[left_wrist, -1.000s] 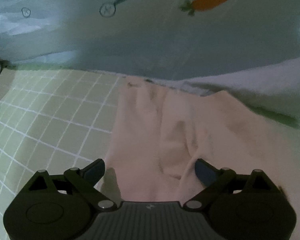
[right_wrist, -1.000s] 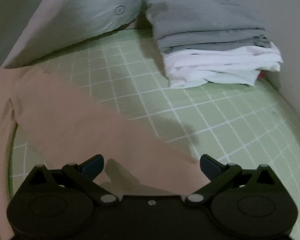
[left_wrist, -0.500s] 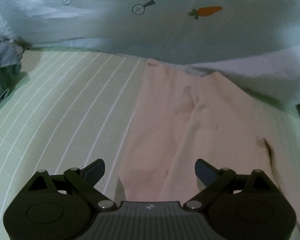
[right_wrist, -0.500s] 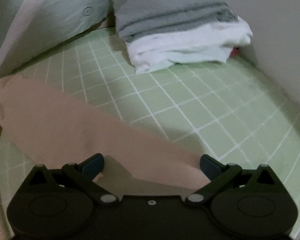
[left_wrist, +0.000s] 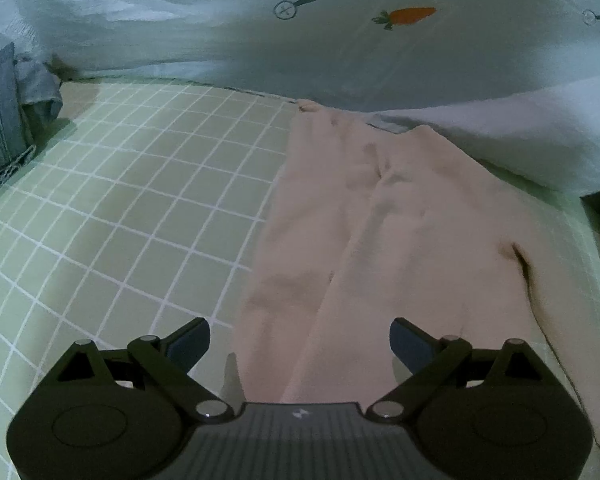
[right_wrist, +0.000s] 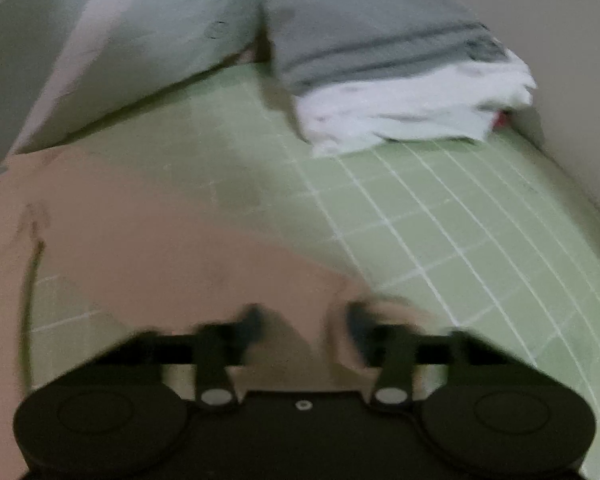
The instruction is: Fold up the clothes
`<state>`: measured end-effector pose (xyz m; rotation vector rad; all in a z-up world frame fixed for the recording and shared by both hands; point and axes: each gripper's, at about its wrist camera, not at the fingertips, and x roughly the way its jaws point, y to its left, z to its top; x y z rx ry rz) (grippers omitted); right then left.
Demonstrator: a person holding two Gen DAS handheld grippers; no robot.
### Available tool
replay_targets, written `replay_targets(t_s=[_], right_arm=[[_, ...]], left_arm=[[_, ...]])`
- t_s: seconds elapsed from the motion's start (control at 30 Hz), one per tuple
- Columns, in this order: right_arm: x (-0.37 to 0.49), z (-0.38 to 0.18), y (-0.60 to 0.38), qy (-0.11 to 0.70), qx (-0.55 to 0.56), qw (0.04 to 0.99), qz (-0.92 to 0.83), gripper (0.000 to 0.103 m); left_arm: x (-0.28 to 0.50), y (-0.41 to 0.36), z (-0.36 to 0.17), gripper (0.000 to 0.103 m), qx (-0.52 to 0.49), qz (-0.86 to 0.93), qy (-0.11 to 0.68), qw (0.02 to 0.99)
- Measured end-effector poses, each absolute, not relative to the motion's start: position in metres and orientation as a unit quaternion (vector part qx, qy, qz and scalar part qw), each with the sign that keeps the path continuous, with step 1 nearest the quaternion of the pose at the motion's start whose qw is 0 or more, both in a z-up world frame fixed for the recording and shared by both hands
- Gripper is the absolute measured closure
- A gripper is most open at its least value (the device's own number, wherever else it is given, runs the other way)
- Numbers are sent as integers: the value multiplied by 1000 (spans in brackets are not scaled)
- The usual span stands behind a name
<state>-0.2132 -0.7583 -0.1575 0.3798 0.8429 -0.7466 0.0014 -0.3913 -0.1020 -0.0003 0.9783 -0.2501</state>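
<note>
A pale pink garment point(left_wrist: 384, 216) lies spread on the green checked sheet point(left_wrist: 132, 184). My left gripper point(left_wrist: 300, 340) is open over its near end, with the cloth between the fingers. In the right wrist view the pink garment point(right_wrist: 140, 240) runs from the left to the gripper. My right gripper point(right_wrist: 304, 320) is blurred, its fingers partly drawn together with a gap left, over the end of the pink cloth. I cannot tell whether the cloth is pinched.
A pale duvet point(left_wrist: 300, 40) with a carrot print lies behind the garment. A stack of folded grey and white clothes point(right_wrist: 400, 88) sits at the back right by the wall. A grey folded item point(left_wrist: 4, 120) lies at the far left.
My right gripper's fingers have come much closer together over the end of the pink cloth, and the view swung. My left gripper stayed open and drew back over the garment.
</note>
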Motion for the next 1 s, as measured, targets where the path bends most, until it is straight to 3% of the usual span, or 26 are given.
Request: replay_targets(t_s=[0.03, 0.3, 0.43, 0.5, 0.53, 0.57, 0.63, 1.0], right_arm=[[-208, -156, -757, 401, 177, 832, -340, 94], [-160, -115, -734, 359, 162, 884, -250, 94], [-126, -99, -716, 347, 228, 900, -134, 92], [-113, -101, -708, 367, 262, 886, -105, 74], [-110, -101, -703, 374, 264, 882, -111, 48], [-110, -100, -699, 377, 259, 880, -124, 29], [-113, -98, -695, 376, 246, 880, -152, 22], [-176, -120, -731, 389, 246, 840, -287, 19]], left_arm=[[0, -392, -101, 7, 2, -121, 466, 876], [-1, -389, -97, 7, -1, -114, 461, 880], [-3, -386, -86, 7, -1, -111, 457, 882], [-6, -387, -76, 7, 10, -109, 446, 888], [-8, -388, -70, 7, 21, -107, 440, 891], [-11, -391, -64, 7, 31, -108, 430, 896], [-16, -395, -55, 7, 43, -113, 415, 902], [-20, -476, -78, 7, 94, -200, 451, 865]])
